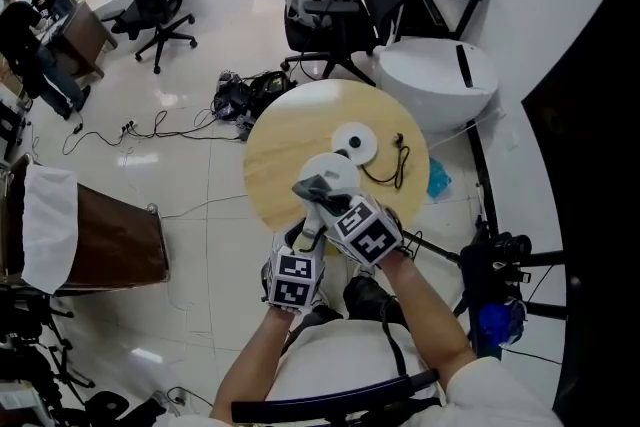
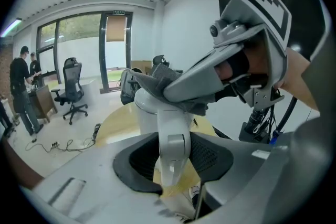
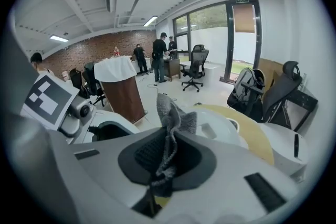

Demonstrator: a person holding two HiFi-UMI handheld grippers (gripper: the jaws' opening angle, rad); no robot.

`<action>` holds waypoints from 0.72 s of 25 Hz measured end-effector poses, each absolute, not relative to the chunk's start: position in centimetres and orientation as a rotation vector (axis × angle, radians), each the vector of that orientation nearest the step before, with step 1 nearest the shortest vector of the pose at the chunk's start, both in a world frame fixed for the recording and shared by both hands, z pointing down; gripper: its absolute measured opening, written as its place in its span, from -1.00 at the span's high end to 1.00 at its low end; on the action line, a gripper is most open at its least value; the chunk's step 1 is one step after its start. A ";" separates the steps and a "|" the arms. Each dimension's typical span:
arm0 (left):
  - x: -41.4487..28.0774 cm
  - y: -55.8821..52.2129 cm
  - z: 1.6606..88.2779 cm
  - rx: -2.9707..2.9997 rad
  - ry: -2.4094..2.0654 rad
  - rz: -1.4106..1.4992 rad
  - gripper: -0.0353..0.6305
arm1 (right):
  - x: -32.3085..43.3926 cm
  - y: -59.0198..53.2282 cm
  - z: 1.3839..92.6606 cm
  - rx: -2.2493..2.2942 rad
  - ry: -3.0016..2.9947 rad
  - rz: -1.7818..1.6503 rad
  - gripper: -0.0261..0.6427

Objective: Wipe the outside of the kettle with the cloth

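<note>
two grippers meet at the white kettle, which stands upright on the near part of the round wooden table. the left gripper has its jaws closed on the kettle's upright handle. the body is smooth, glossy white with a domed top. the right gripper pinches a grey knitted cloth that lies on the kettle's top. far right sit a round white base and a black cord.
</note>
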State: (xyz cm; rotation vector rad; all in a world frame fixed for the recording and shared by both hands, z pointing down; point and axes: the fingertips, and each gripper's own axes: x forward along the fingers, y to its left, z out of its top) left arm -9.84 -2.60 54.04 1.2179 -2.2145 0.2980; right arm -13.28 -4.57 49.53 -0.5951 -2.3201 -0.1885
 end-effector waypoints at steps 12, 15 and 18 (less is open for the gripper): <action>-10.2 -2.4 53.4 1.280 -2.190 0.307 0.39 | -6.9 -9.1 48.2 -0.391 -2.584 0.106 0.83; -10.3 -2.4 53.3 1.290 -2.185 0.313 0.39 | -6.8 -8.0 49.5 -0.427 -2.592 0.106 0.83; -10.4 -2.3 53.1 1.293 -2.186 0.319 0.39 | -7.7 -6.9 51.3 -0.453 -2.589 0.092 0.83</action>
